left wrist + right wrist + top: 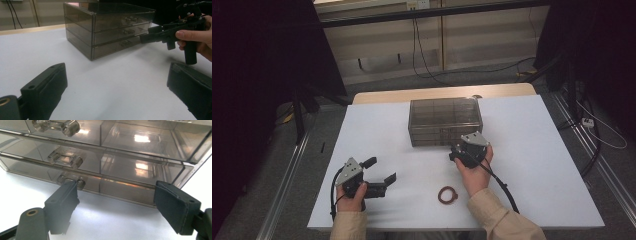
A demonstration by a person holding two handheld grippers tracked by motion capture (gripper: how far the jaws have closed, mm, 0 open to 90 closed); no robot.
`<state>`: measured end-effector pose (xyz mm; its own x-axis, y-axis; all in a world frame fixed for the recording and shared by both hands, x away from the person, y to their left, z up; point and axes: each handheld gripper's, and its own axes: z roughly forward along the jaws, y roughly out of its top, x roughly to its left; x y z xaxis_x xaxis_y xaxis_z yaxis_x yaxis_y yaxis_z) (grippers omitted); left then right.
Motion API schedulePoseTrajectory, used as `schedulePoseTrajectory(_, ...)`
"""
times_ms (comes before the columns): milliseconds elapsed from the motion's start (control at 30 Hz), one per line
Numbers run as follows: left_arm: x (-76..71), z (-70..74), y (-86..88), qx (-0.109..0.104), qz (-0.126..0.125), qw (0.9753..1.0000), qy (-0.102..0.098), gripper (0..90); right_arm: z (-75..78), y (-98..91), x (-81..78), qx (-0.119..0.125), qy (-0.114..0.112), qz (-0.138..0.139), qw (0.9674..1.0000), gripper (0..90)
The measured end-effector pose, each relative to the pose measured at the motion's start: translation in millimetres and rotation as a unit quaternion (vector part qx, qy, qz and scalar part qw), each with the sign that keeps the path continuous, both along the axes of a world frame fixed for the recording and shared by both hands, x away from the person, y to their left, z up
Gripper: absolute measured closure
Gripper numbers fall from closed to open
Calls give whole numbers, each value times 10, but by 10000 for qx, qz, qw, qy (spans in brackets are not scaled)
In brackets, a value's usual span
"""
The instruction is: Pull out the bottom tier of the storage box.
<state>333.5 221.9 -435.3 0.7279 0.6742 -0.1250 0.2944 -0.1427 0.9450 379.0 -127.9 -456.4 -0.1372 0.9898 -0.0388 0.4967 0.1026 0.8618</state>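
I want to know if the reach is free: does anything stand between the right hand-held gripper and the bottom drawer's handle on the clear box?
Nothing visible does. The right hand-held gripper is open at the drawer box, one jaw tip already by the bottom handle, with bare white table between. The brown ring lies behind, nearer the person.

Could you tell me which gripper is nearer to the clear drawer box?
The right gripper is nearer, right at the front of the drawer box. The left gripper sits well back, toward the table's near left side.
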Motion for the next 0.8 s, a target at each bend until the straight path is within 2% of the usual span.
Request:
schedulePoseTrajectory(167, 1, -1, -1, -1, -5, 10000, 3, 30, 5, 17, -5, -163, -86, 26, 9998, 192)
schedulePoseTrajectory(267, 1, 0, 3, 9, -7, 10000, 7, 30, 12, 41, -15, -447, -177, 114, 9988, 196)
schedulePoseTrajectory(333, 1, 1, 3, 10, -6, 10000, 3, 30, 17, 64, -28, -721, -269, 174, 9969, 206)
schedulePoseTrajectory(433, 1, -3, -2, 4, 4, 10000, 9, 30, 20, 110, -54, -1237, -437, 313, 9909, 229)
schedulePoseTrajectory(500, 1, -3, -3, 2, -2, 10000, 11, 30, 20, 148, -74, -1688, -606, 441, 9828, 265)
schedulePoseTrajectory(533, 1, -3, -3, 2, -1, 10000, 16, 30, 18, 169, -84, -1913, -682, 513, 9778, 278)
schedulePoseTrajectory(567, 2, -3, -1, 14, -4, 10000, 5, 30, 17, 188, -93, -2166, -772, 617, 9712, 298)
schedulePoseTrajectory(600, 0, -3, -2, 3, 7, 10000, 15, 30, 17, 200, -100, -2286, -807, 673, 9678, 311)
schedulePoseTrajectory(667, 0, -3, -3, 2, 7, 10000, 11, 30, 17, 226, -117, -2587, -907, 801, 9583, 336)
schedulePoseTrajectory(767, 0, -5, -6, 3, 3, 10000, 16, 30, 13, 257, -138, -2992, -1005, 1029, 9433, 390)
schedulePoseTrajectory(800, 0, -5, -8, 2, 1, 10000, 15, 30, 9, 265, -143, -3159, -1036, 1097, 9367, 406)
